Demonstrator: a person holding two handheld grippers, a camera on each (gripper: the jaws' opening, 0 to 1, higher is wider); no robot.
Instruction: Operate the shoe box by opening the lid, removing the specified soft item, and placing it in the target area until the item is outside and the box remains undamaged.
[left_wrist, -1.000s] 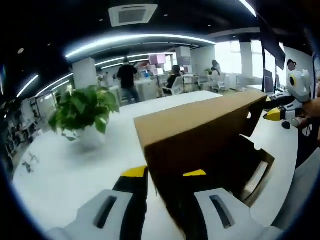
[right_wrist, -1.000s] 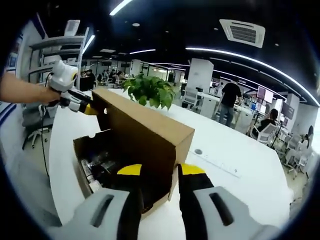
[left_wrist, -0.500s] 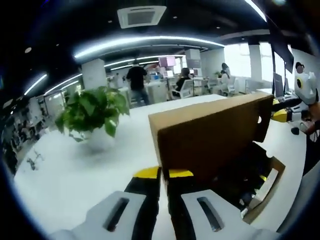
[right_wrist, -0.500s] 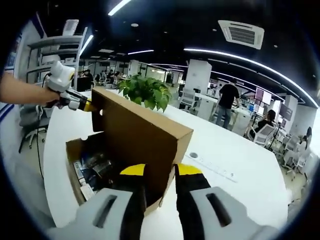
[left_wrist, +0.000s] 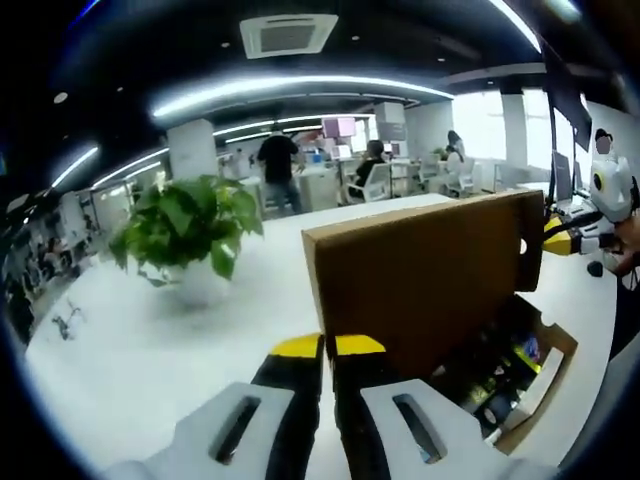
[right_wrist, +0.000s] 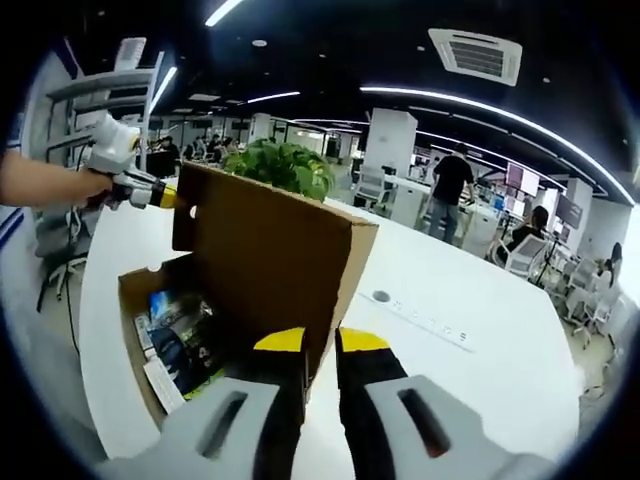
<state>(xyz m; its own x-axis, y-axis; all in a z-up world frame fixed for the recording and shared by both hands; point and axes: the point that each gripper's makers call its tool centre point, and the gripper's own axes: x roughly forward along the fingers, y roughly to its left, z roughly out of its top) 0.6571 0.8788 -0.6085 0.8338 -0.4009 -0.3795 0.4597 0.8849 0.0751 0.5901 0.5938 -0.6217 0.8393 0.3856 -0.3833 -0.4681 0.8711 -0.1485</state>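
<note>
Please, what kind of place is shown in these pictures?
Most likely an open-plan office. Desks and office chairs stand behind, with people at them, long ceiling lights run overhead, and a potted plant sits on the white table.

Raised lid (left_wrist: 420, 275) beside plant (left_wrist: 185, 225)

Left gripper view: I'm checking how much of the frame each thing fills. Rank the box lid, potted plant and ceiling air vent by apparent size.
1. Box lid, though it is nearest.
2. Potted plant.
3. Ceiling air vent, which is farther off, so its true size is unsure.
</note>
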